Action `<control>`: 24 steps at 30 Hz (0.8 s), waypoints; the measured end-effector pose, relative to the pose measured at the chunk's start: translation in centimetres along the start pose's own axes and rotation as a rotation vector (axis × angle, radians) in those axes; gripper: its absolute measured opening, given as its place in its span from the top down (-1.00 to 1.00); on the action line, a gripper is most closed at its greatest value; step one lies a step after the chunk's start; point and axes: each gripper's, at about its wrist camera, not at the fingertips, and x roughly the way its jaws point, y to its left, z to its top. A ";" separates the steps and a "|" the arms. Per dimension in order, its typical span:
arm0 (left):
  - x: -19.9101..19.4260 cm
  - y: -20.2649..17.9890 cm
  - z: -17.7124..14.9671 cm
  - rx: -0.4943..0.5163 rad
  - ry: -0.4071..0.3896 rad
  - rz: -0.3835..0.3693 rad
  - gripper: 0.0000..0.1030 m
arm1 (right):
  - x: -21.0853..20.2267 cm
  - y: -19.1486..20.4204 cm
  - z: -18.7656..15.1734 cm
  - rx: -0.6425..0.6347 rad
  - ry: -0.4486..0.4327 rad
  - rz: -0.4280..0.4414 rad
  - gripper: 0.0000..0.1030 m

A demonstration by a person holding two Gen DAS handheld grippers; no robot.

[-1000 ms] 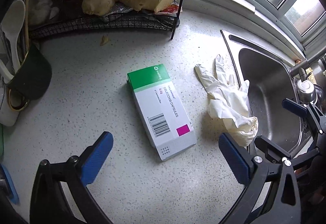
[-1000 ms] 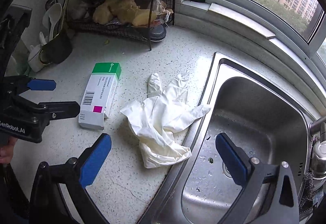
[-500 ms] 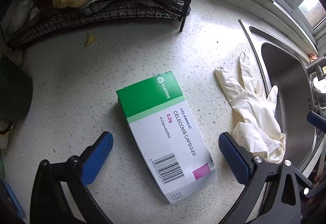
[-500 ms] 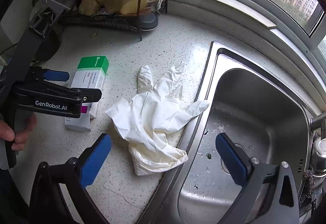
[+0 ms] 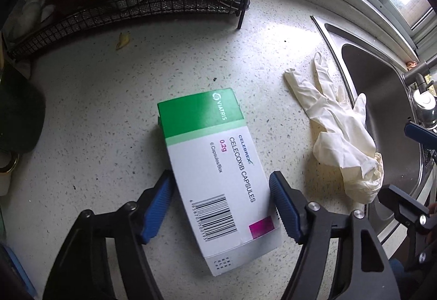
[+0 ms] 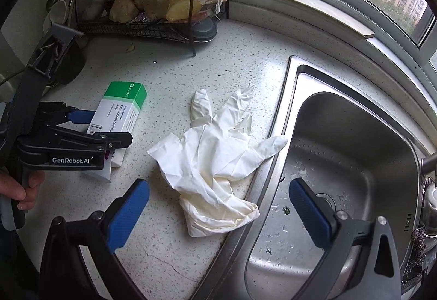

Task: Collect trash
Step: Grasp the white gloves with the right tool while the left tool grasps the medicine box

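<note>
Two risks imo: left gripper (image 5: 220, 204), jaws closing around the medicine box (image 5: 215, 177), could crush it or skid it skewed, while the wide-open right gripper (image 6: 218, 214) hovers over the glove (image 6: 218, 160).

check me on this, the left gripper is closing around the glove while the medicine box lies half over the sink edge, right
Not quite: you have the two swapped. The left wrist view shows the left gripper closing around the medicine box, which lies flat on the counter. The glove is what hangs partly over the sink edge, as the right wrist view shows.
</note>
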 end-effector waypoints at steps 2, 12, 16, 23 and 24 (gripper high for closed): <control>-1.3 0.6 -1.3 0.002 -0.014 -0.013 -0.34 | 0.3 0.3 0.3 -0.012 0.002 0.012 -0.99; -5.6 3.1 -4.3 -0.041 -0.072 -0.036 -0.33 | 4.9 1.5 2.9 -0.097 0.080 0.031 -0.89; -5.2 3.9 -4.7 -0.051 -0.066 -0.034 -0.32 | 7.0 1.1 3.7 -0.072 0.136 0.053 -0.62; -4.7 3.9 -5.7 -0.072 -0.056 -0.038 -0.32 | 8.3 1.0 4.3 -0.098 0.169 0.046 0.02; -4.8 3.9 -5.9 -0.075 -0.055 -0.035 -0.32 | 8.1 1.0 4.1 -0.106 0.162 0.038 0.11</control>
